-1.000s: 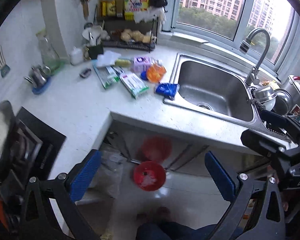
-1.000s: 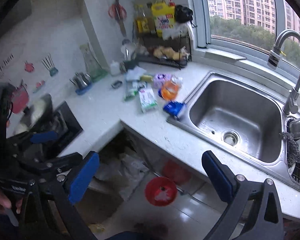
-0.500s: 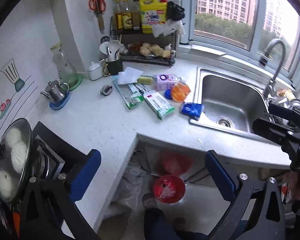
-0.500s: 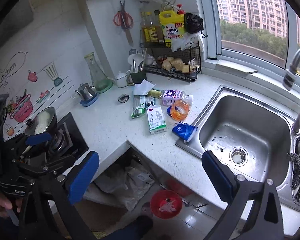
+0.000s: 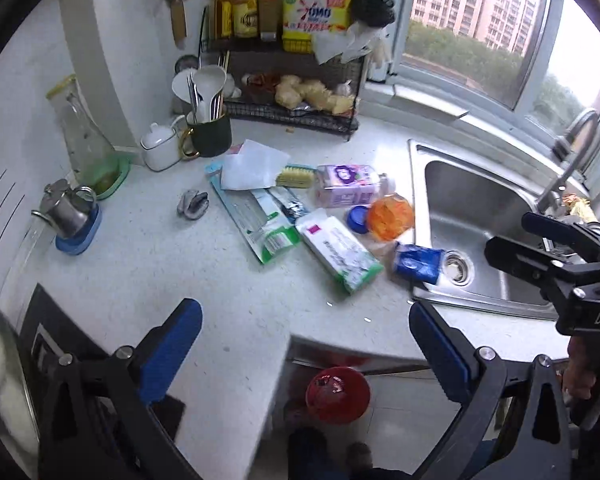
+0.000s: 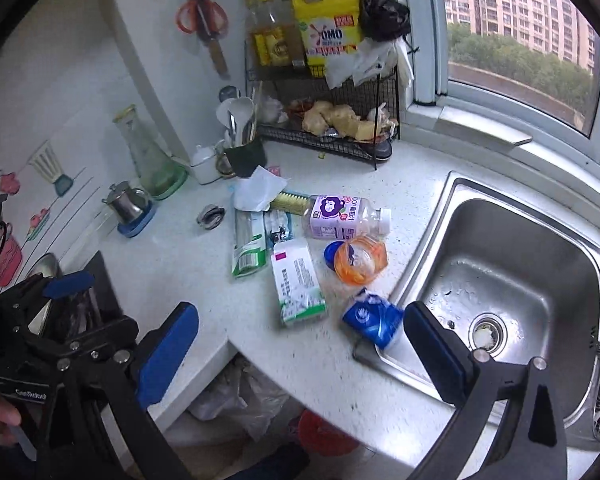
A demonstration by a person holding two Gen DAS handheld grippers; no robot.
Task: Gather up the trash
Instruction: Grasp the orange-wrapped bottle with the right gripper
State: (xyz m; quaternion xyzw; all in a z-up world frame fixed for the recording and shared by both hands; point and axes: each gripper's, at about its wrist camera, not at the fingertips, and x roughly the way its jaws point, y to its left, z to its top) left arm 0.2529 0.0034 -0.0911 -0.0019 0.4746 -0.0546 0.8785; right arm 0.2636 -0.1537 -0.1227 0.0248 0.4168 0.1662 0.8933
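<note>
Both spread wide and empty above the surface (image 5: 148, 272): left claw (image 5: 306, 350), right claw (image 6: 300, 354). Trash beside the sink (image 6: 512, 280): blue wrapper (image 6: 372, 318), orange container (image 6: 360, 260), purple bottle (image 6: 342, 216).

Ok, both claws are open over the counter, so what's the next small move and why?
Probably ease the right claw forward and down onto the crumpled blue wrapper at the steel sink's rim. It is the nearest piece of litter, it lies just ahead between that claw's open jaws, and neither the right nor the left claw holds anything yet.
</note>
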